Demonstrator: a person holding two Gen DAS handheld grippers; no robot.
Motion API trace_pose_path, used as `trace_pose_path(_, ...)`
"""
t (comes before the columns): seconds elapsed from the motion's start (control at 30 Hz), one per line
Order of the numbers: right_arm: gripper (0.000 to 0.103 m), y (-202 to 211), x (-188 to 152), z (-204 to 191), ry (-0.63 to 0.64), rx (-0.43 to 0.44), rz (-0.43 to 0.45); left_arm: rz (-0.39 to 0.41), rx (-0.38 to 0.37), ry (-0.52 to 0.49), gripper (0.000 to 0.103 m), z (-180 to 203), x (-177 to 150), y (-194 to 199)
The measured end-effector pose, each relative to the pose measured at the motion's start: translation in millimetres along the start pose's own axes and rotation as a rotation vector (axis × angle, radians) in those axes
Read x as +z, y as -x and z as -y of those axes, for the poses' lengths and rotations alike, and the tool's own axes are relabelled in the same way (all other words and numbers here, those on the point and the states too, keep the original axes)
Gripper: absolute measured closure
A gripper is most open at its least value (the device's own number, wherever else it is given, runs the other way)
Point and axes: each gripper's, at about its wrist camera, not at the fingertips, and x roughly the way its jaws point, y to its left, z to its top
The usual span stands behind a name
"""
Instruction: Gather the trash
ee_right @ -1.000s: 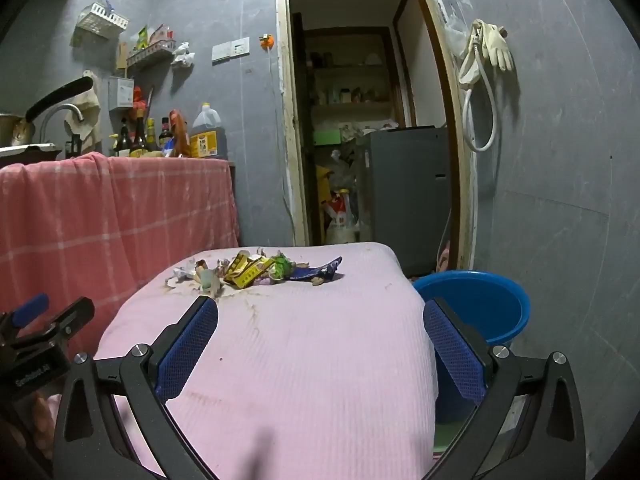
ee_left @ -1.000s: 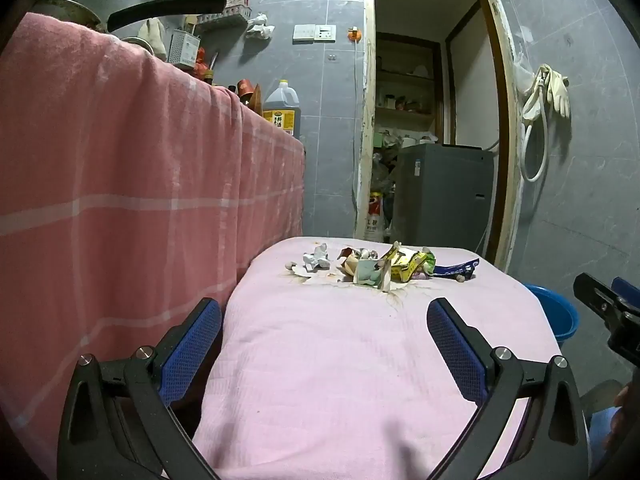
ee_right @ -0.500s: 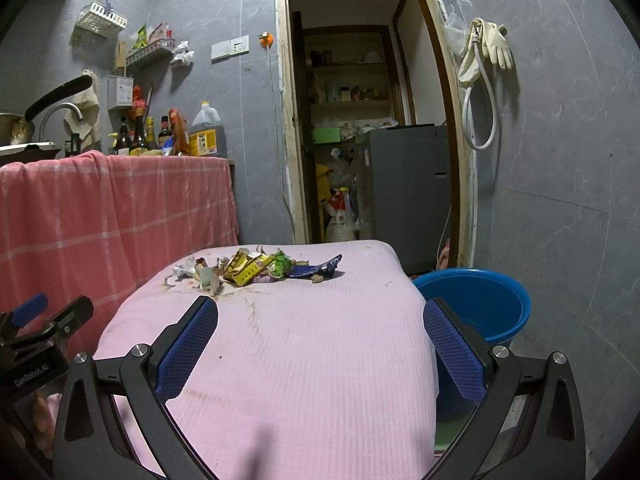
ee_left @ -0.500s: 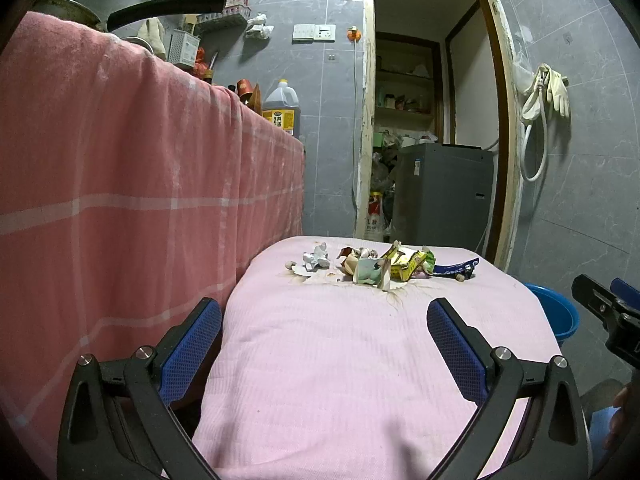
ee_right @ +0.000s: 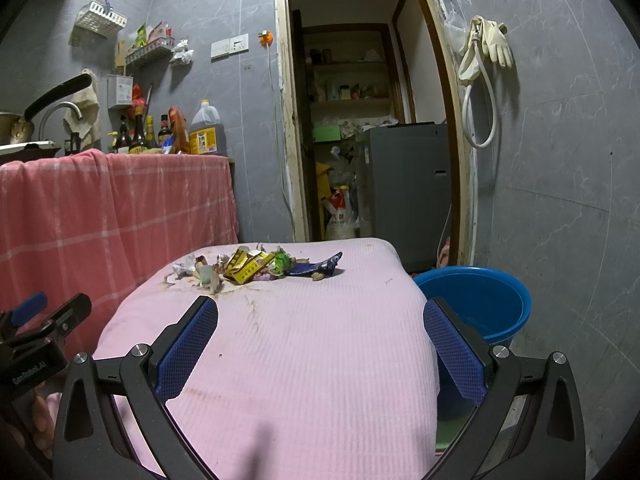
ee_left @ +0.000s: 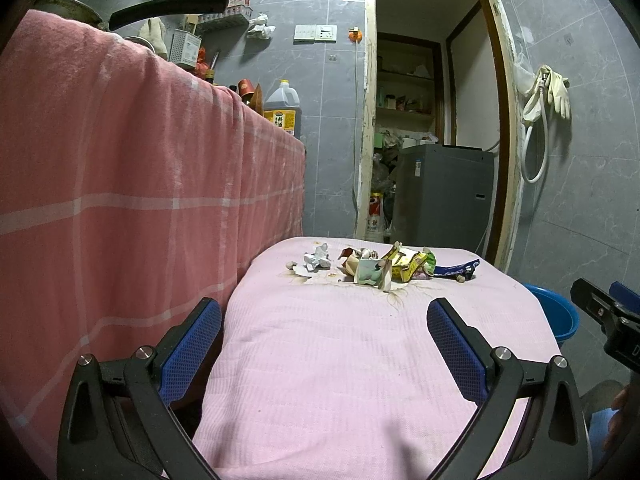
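Observation:
A heap of trash [ee_left: 384, 266] [ee_right: 256, 266] lies at the far end of the pink-covered table [ee_left: 360, 360] [ee_right: 300, 340]: crumpled white paper [ee_left: 317, 258], yellow wrappers [ee_right: 246, 266], a green scrap [ee_right: 282, 260] and a dark blue wrapper [ee_left: 456, 269] [ee_right: 318, 266]. My left gripper [ee_left: 324, 340] hovers open over the near half of the table, well short of the heap. My right gripper [ee_right: 320, 340] is open too, with nothing between its blue pads. A blue bucket [ee_right: 480, 304] [ee_left: 554, 312] stands on the floor at the table's right.
A counter draped in pink checked cloth [ee_left: 120, 200] [ee_right: 112, 208] runs along the left, with bottles [ee_right: 204, 130] and a pan handle [ee_left: 168, 8] on top. Behind the table an open doorway shows a grey appliance [ee_right: 404, 188]. Rubber gloves [ee_right: 494, 44] hang on the right wall.
The right wrist view has tipped slightly downward, so the table and heap sit a little higher in it. The left gripper has barely moved. Both stay open.

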Motion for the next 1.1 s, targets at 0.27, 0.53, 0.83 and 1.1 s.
trace_pose_path(0.27, 0.0, -0.1, 0.2, 0.2, -0.001, 0.001, -0.001, 0.0, 0.0, 0.003, 0.002, -2.1, -0.4, 2.5)
trace_pose_path(0.53, 0.0, -0.2, 0.6, 0.0, 0.0, 0.0, -0.002, 0.0, -0.001, 0.005, 0.002, -3.7, -0.6, 5.6)
trace_pose_path(0.83, 0.0, -4.2, -5.6, -1.6, -0.003, -0.001, -0.005, -0.001, 0.002, 0.009, 0.002, -6.3, 2.5, 2.6)
trace_pose_path(1.1, 0.0, -3.9, -5.3, -1.6, -0.001, -0.001, -0.006, -0.003, 0.001, 0.012, 0.002, -7.2, 2.0, 1.5)
